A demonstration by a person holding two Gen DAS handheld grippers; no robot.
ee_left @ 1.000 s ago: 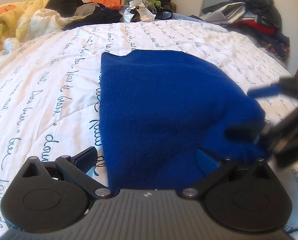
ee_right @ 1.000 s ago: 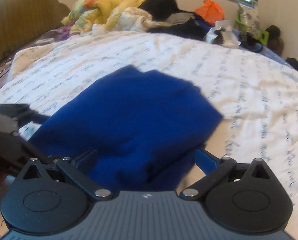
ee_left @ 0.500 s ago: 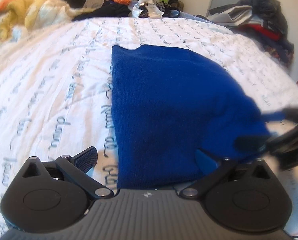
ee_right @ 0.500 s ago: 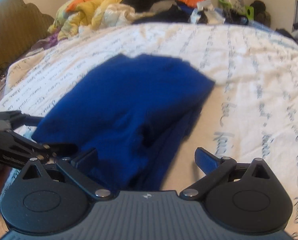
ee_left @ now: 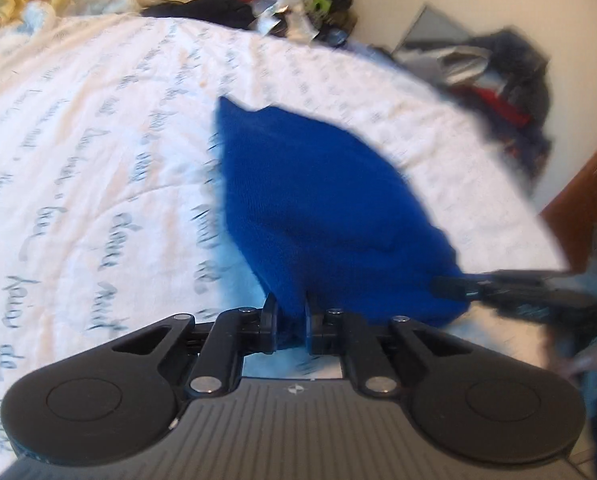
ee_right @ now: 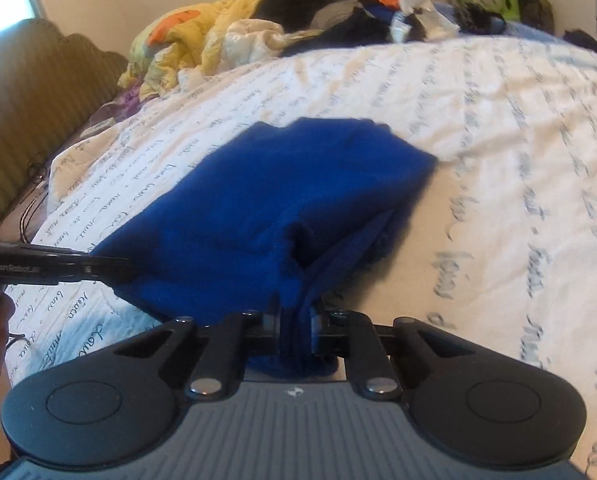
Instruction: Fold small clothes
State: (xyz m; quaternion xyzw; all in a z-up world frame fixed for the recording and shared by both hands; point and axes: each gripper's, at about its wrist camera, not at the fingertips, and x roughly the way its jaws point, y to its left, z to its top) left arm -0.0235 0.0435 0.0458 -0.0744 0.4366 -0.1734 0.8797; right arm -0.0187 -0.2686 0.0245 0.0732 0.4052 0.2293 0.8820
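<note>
A blue knit garment lies partly folded on the white bedspread with script print. My left gripper is shut on its near edge and holds that edge raised off the bed. My right gripper is shut on the other near corner of the same garment, which bunches between its jaws. Each gripper shows in the other's view, the right one in the left wrist view and the left one in the right wrist view, both clamped on the cloth.
A pile of clothes and a yellow quilt lie along the bed's far edge. More dark clothes are heaped at the right by a wooden door. A green-brown headboard stands at the left.
Both grippers were open around the garment's near edge and have closed on it. The near edge has lifted off the bed and bunched up.
</note>
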